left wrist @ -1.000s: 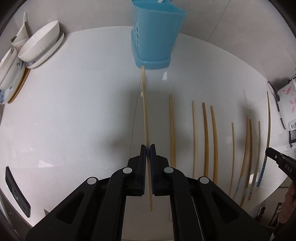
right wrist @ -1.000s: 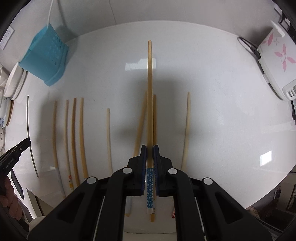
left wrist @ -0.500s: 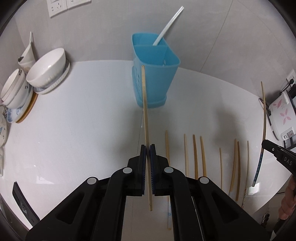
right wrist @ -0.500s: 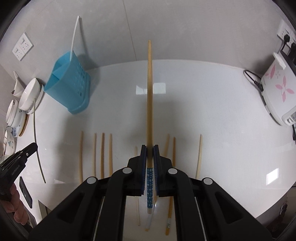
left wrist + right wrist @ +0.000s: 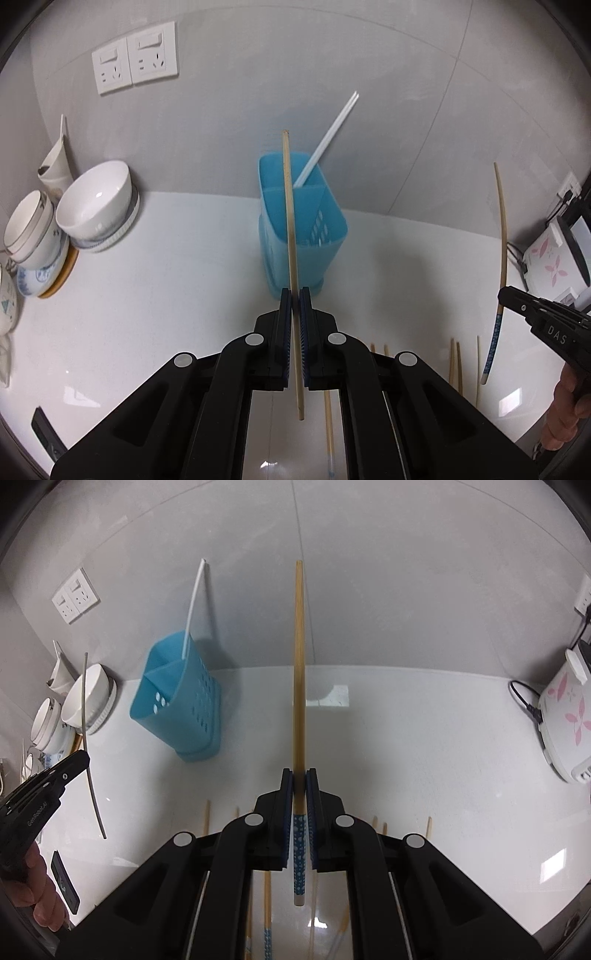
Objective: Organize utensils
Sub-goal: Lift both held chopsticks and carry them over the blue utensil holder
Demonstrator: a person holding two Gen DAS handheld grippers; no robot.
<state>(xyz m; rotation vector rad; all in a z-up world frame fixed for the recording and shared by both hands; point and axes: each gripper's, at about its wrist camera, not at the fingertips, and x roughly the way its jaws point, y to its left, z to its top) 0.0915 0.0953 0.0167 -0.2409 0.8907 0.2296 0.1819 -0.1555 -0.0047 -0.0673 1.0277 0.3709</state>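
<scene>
My left gripper is shut on a plain wooden chopstick that points up and forward, its tip crossing in front of the blue utensil holder. A white chopstick leans out of that holder. My right gripper is shut on a wooden chopstick with a blue dotted end, held off the counter. The blue holder stands to its left by the wall. Several loose chopsticks lie on the white counter below both grippers. In the left wrist view the right gripper shows at the right edge.
Stacked white bowls and plates sit at the counter's left by the wall. A white rice cooker with pink flowers stands at the right, its cord plugged in. Wall sockets are above the bowls. A dark flat object lies near the front edge.
Both grippers have risen from the counter with their chopsticks and tilted up, so the wall, sockets and holder top have come into view. The loose chopsticks have dropped toward the bottom of both views.
</scene>
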